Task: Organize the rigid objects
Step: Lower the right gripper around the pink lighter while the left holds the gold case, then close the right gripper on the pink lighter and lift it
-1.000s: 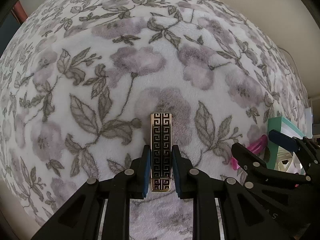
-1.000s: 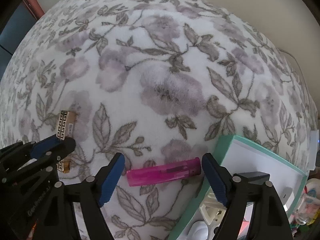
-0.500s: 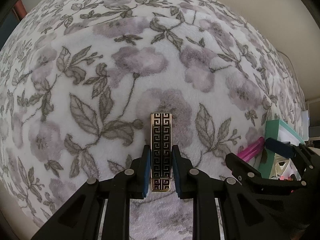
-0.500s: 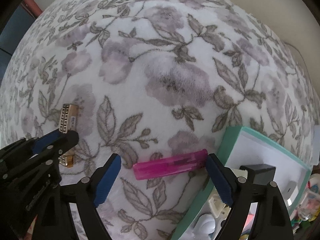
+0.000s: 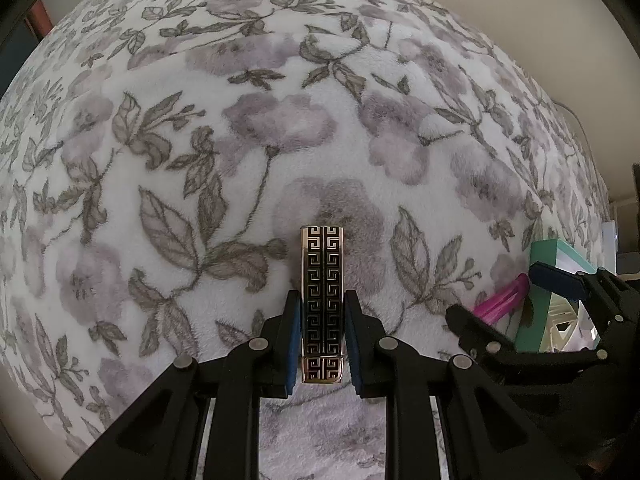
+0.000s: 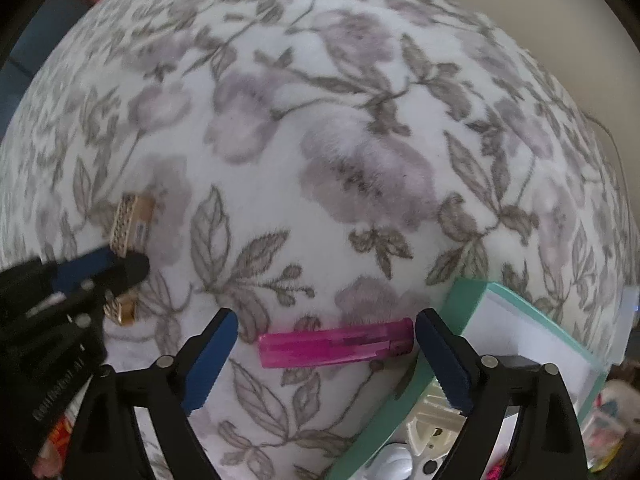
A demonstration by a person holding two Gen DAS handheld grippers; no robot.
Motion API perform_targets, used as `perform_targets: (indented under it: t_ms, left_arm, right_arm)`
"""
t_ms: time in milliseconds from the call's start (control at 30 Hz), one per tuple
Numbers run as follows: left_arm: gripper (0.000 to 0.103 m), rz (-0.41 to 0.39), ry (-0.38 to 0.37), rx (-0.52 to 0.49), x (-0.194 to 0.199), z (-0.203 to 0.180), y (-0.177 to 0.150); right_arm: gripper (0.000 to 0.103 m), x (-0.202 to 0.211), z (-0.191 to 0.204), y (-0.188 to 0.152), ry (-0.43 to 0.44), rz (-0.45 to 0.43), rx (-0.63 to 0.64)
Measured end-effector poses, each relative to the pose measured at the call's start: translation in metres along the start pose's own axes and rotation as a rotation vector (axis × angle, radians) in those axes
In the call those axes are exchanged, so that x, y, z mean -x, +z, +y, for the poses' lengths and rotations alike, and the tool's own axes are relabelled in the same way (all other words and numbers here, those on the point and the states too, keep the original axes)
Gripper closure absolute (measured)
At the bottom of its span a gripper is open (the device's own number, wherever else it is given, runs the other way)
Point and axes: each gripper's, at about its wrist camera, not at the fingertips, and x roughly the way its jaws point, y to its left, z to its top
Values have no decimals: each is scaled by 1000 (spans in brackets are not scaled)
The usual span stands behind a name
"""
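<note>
While our right gripper (image 6: 324,354) closes in, wide open, the pink lighter (image 6: 336,348) now sits between its fingers.
Our left gripper (image 5: 322,330) still clamps the gold lighter (image 5: 322,292); box (image 6: 532,336) awaits right.

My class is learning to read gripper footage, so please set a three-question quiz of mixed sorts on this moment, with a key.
1. True or false: the left gripper is shut on the gold lighter.
2. Multiple choice: the pink lighter lies A) inside the green box, B) on the flowered blanket between the open fingers of the right gripper, C) clamped by the left gripper.
3. Fill in: the green box lies to the ___ of the pink lighter in the right wrist view.

Key: 1 true; 2 B; 3 right.
</note>
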Motion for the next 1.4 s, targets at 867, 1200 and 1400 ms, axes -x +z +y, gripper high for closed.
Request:
perform_targets:
  t_ms: [867, 1200, 1400]
  left_arm:
    - [81, 0, -8, 0, 0, 1, 0]
    - [81, -3, -29, 16, 0, 5, 4]
    - [81, -4, -27, 13, 2, 5, 3]
  right_arm:
    - [16, 5, 3, -13, 7, 46, -91]
    - [18, 19, -15, -22, 48, 13, -217]
    - [18, 22, -29, -21, 61, -8, -310]
